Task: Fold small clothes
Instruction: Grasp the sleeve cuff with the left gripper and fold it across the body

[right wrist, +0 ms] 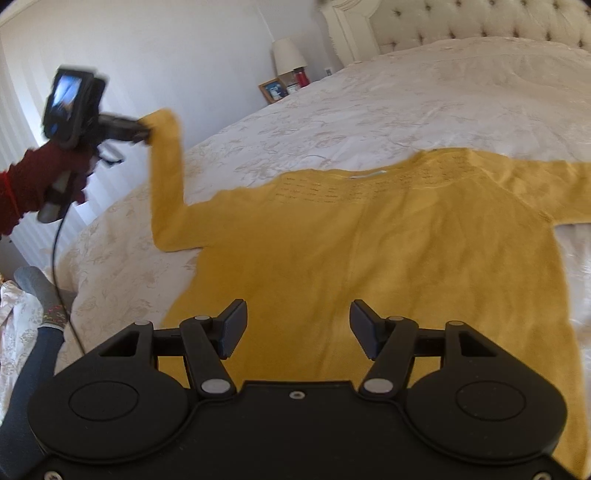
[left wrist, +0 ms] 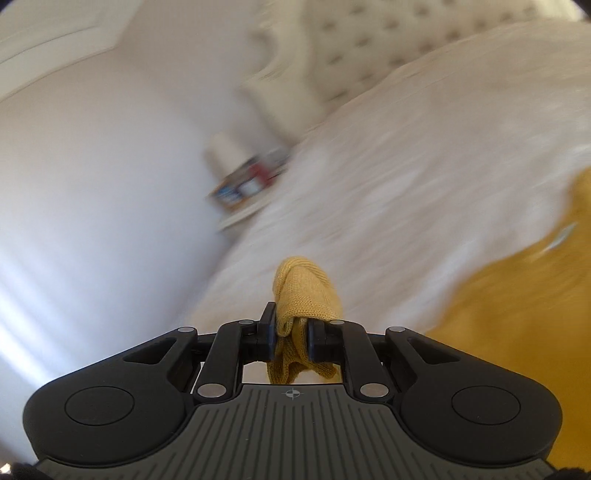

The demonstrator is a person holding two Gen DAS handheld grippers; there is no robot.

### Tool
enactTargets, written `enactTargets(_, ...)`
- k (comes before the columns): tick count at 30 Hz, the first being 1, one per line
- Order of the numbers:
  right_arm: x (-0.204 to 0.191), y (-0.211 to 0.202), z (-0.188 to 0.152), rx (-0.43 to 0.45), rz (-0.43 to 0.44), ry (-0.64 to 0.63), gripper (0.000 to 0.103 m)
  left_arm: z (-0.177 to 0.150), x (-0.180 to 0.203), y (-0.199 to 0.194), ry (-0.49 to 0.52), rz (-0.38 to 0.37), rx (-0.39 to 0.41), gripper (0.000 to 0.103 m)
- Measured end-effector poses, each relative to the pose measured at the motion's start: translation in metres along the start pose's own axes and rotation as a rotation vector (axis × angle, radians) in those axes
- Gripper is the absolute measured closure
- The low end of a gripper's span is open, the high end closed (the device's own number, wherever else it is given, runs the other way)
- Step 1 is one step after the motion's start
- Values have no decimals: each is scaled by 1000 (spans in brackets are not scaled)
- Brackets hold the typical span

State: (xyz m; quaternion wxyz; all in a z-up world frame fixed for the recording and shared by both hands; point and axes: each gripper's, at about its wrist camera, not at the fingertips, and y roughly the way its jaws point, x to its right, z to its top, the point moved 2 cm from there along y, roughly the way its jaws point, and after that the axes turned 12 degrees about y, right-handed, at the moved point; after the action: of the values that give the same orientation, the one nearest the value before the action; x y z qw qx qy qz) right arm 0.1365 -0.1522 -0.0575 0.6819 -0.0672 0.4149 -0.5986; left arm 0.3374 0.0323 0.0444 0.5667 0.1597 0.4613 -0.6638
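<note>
A yellow knit sweater (right wrist: 369, 266) lies flat on the white bedspread (right wrist: 369, 107), neck toward the headboard. My left gripper (left wrist: 291, 332) is shut on the cuff of the sweater's left sleeve (left wrist: 303, 291). In the right wrist view the left gripper (right wrist: 142, 133) holds that sleeve (right wrist: 166, 173) lifted above the bed at the left. My right gripper (right wrist: 297, 328) is open and empty, hovering over the sweater's lower hem. The sweater's body also shows at the right edge of the left wrist view (left wrist: 517, 314). The left wrist view is motion-blurred.
A tufted headboard (right wrist: 480, 22) stands at the back. A nightstand by the wall holds a lamp (right wrist: 288, 55), a framed photo (right wrist: 273, 90) and a red item (right wrist: 302, 78). The bed's left edge (right wrist: 74, 258) drops beside my leg.
</note>
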Motion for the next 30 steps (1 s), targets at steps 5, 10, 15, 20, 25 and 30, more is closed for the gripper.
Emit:
enactTargets(5,14,-9,0,14,-33,15,37,40,74,-11,-92,-305,138,76)
enactTargets(10,23,-10,4,23,-49,19,37,26,82,-16,-237,-404,220,59)
enactTargets(15,22,3,12,24,-52,3,37,-14,68,-6,-409,-394,102,54)
enactTargets(20,14,26,28,34,-55,-49,37,-68,84,-1,-498,-393,-66,54)
enactTargets(25,-7,59,45,37,-43,-159,40,-114,104,0,-550,-422,-142,53)
enactTargets(30,-28,100,48,13,-50,-298,49,-119,112,-1,-565,-379,-100,47)
